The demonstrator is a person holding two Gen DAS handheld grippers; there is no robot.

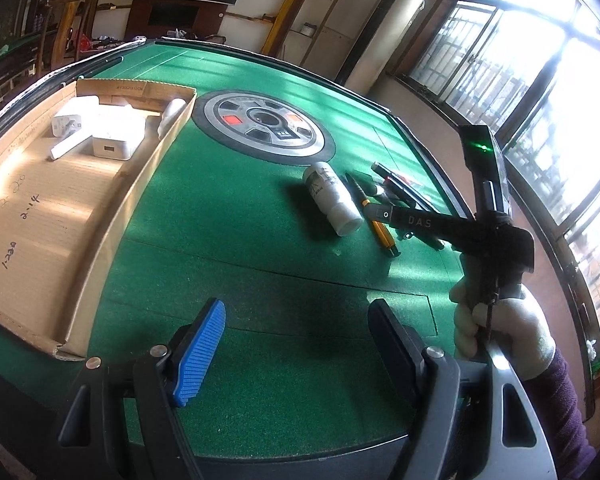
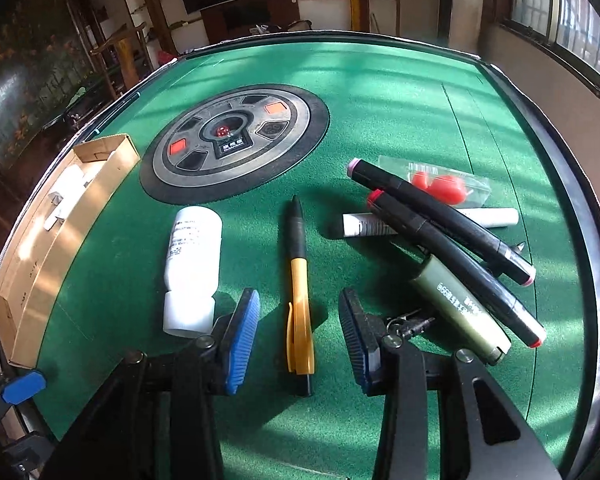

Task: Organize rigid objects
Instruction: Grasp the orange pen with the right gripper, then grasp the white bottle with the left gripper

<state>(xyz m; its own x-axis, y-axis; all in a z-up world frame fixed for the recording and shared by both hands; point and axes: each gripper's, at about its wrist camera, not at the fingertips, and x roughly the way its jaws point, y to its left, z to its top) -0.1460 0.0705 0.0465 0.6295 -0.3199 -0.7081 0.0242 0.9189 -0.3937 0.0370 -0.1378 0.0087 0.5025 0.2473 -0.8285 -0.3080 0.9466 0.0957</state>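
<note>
An orange and black pen (image 2: pixel 299 280) lies lengthwise on the green felt. My right gripper (image 2: pixel 300 340) straddles its clip end, open, with felt showing between each pad and the pen. A white bottle (image 2: pixel 192 268) lies on its side just left of it. To the right is a pile of two black markers (image 2: pixel 440 220), an olive cylinder (image 2: pixel 460 308), a white tube (image 2: pixel 496 216) and a clear bag of red pieces (image 2: pixel 440 182). My left gripper (image 1: pixel 296 348) hovers open over bare felt, nothing between its fingers, near the cardboard box (image 1: pixel 40 216).
The box holds several white chargers (image 1: pixel 112 136) at its far end. A round control panel (image 2: pixel 236 140) is set into the table's middle. Small keys (image 2: pixel 410 324) lie by my right finger. A gloved hand (image 1: pixel 496 328) holds the right gripper. Windows line the right side.
</note>
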